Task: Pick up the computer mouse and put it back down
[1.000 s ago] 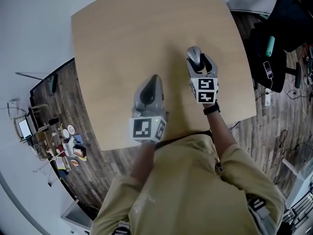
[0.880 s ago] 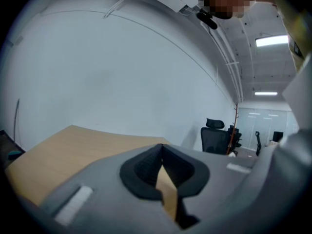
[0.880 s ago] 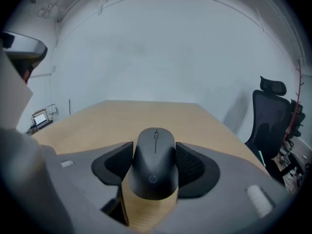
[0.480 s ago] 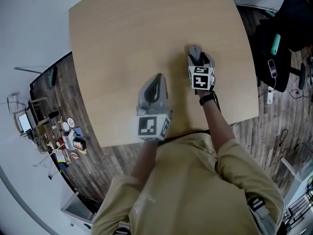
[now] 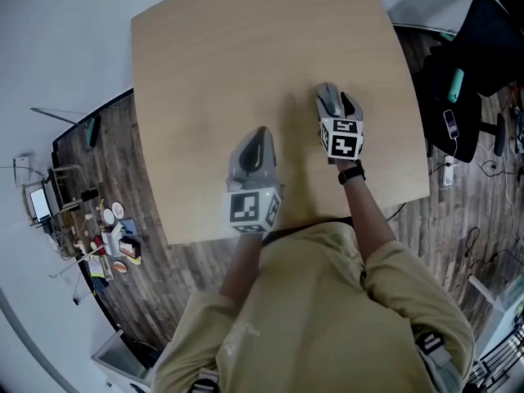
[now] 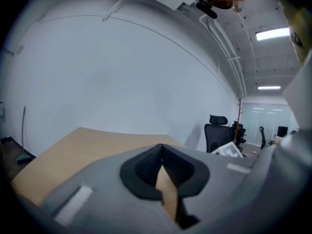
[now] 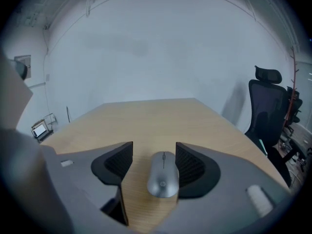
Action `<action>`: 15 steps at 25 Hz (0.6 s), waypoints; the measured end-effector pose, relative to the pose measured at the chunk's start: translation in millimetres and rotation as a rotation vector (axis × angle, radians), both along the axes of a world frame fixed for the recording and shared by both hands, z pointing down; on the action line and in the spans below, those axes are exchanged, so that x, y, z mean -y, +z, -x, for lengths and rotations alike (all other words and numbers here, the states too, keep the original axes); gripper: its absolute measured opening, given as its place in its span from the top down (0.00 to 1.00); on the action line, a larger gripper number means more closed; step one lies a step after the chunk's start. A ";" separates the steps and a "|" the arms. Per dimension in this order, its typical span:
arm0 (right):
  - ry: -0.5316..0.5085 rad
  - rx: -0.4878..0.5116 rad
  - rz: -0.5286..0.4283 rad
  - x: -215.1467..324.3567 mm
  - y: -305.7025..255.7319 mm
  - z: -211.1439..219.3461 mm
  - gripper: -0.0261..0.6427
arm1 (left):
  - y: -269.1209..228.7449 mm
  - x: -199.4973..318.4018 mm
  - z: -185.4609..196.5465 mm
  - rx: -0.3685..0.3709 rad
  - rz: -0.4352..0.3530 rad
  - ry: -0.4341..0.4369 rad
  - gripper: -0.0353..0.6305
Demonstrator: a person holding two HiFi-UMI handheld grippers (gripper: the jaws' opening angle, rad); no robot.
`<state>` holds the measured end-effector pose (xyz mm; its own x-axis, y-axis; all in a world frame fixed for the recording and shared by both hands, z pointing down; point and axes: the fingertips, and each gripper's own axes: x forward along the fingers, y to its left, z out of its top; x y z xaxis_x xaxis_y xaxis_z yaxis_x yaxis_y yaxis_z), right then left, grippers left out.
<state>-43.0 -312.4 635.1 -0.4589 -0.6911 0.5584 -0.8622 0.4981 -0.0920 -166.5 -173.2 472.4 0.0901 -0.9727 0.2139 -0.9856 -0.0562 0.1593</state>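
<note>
- My left gripper (image 5: pixel 260 133) hovers over the near middle of the table (image 5: pixel 205 64). Its jaws are closed tip to tip with nothing in them, and it sits about where it was a second ago.
- The mouse (image 5: pixel 327 98) lies flat on the tabletop, right of centre, between the right gripper's jaws.
- My right gripper (image 5: pixel 337 105) has its jaws wide apart around the mouse (image 7: pixel 163 175). There is a clear gap on the left side, and the right pad is just against the mouse or nearly so.
- Against the earlier frame, the right gripper's marker cube looks smaller, so I read that hand as lower, down at the table.
- An office chair (image 7: pixel 265 106) stands beyond the table's right edge.
</note>
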 end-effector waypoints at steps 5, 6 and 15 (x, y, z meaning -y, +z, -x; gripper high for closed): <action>-0.033 0.103 -0.158 -40.1 -86.1 2.5 0.63 | -17.7 -27.8 8.7 0.023 -0.032 -0.004 0.95; -0.035 0.121 -0.176 -49.6 -99.4 2.3 0.68 | -20.8 -33.1 9.8 0.028 -0.040 -0.003 0.95; -0.107 0.197 -0.325 -155.6 -185.9 8.7 0.87 | -52.9 -90.8 7.0 0.044 -0.107 0.009 0.95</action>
<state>-51.8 -156.8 449.2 -0.6143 -0.7599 0.2126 -0.7855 0.6146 -0.0729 -173.5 -82.4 419.4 0.0912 -0.9894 0.1129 -0.9910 -0.0790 0.1082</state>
